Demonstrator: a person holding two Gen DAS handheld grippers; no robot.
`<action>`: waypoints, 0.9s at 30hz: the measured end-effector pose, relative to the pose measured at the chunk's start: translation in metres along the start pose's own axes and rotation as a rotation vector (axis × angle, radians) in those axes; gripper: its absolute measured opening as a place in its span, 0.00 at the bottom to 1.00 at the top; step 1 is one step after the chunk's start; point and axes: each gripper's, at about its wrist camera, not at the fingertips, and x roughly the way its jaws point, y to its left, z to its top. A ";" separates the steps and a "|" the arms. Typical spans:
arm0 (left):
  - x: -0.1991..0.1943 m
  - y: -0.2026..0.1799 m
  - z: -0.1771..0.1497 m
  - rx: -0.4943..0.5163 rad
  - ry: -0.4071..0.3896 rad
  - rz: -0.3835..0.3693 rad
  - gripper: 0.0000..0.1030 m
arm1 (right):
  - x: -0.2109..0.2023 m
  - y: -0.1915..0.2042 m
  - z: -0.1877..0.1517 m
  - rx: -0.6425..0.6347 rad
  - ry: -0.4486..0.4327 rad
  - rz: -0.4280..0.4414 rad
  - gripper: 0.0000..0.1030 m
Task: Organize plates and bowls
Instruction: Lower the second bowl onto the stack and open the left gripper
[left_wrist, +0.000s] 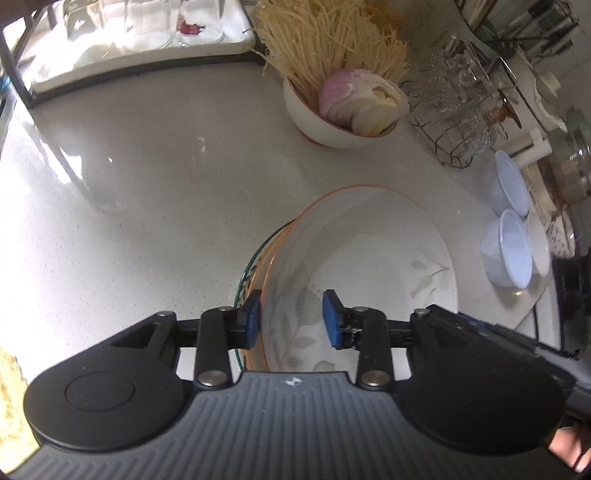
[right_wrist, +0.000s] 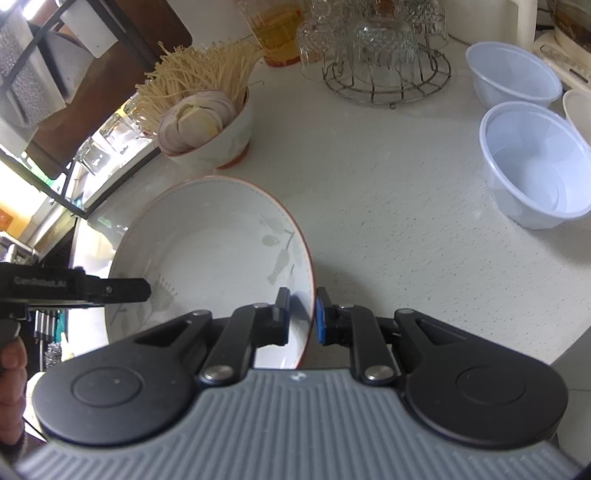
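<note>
A white bowl (left_wrist: 362, 258) with an orange rim and a grey leaf print stands tilted above the pale counter (left_wrist: 147, 184). The edge of a clear glass dish (left_wrist: 240, 291) shows under its left side. My left gripper (left_wrist: 291, 321) straddles the bowl's near rim; its blue pads (left_wrist: 252, 319) stand apart and do not press the rim. In the right wrist view the same bowl (right_wrist: 207, 240) has its right rim clamped between the pads of my right gripper (right_wrist: 301, 315), which is shut on it. The black body of the left gripper (right_wrist: 110, 290) reaches in over the bowl's left side.
A bowl of enoki mushrooms and sliced onion (left_wrist: 343, 110) (right_wrist: 207, 125) stands behind. A wire rack of glassware (left_wrist: 454, 110) (right_wrist: 384, 55) is at the back right, with translucent plastic bowls (left_wrist: 509, 251) (right_wrist: 532, 166) to the right. A tray of glasses (left_wrist: 129, 40) sits far left. A hand (right_wrist: 11, 387) shows at left.
</note>
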 end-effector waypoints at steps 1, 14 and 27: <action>-0.001 0.000 0.000 -0.004 0.000 -0.003 0.40 | 0.001 0.000 0.001 -0.001 0.006 0.000 0.16; -0.034 0.000 -0.004 0.035 -0.113 0.030 0.47 | -0.006 -0.001 0.010 0.026 -0.018 0.011 0.18; -0.089 -0.032 0.001 0.170 -0.289 -0.005 0.47 | -0.066 0.009 0.025 -0.022 -0.274 -0.042 0.18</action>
